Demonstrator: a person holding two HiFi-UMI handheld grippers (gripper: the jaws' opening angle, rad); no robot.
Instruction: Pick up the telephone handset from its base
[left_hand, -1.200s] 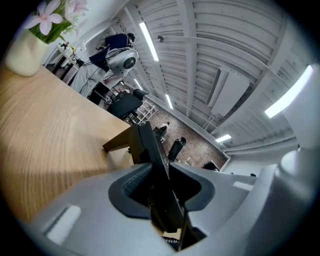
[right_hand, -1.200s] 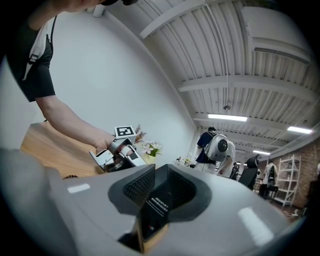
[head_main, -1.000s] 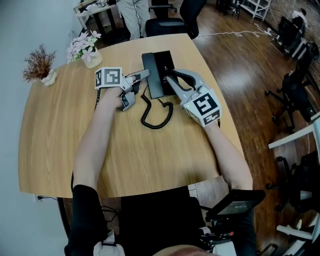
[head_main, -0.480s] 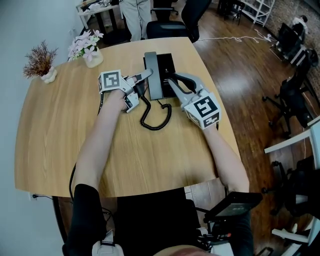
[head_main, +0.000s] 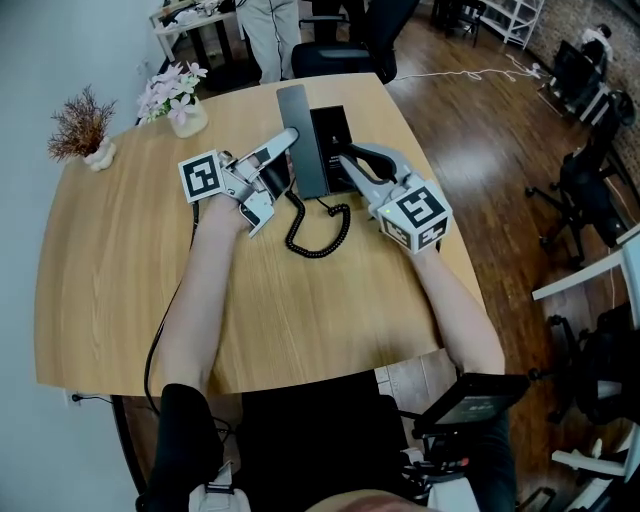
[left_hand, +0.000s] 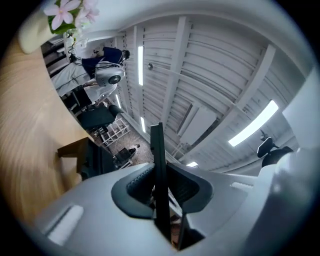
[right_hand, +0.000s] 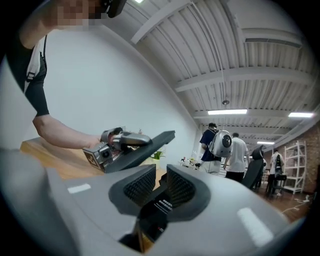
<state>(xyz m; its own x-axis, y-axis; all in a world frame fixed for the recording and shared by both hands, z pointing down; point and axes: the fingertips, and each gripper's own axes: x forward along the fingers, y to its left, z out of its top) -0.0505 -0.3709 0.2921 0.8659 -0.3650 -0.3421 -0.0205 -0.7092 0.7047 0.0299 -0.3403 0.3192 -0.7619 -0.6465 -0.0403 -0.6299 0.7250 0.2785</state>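
The black telephone handset is tilted up off the black base, with its coiled cord trailing on the wooden table. My left gripper is shut on the handset's left side. In the left gripper view the handset stands edge-on between the pads. My right gripper grips the base's right edge; its jaws are closing, and the base sits between them with the pads touching it. The right gripper view shows the raised handset from the side.
A pot of pink flowers and a dried plant stand at the table's far left. A black cable runs along the table beside the left arm. Office chairs stand beyond the far edge. People stand in the background.
My left gripper has shut on the handset and lifted it, so it tilts up off the base. The right gripper has stayed on the base.
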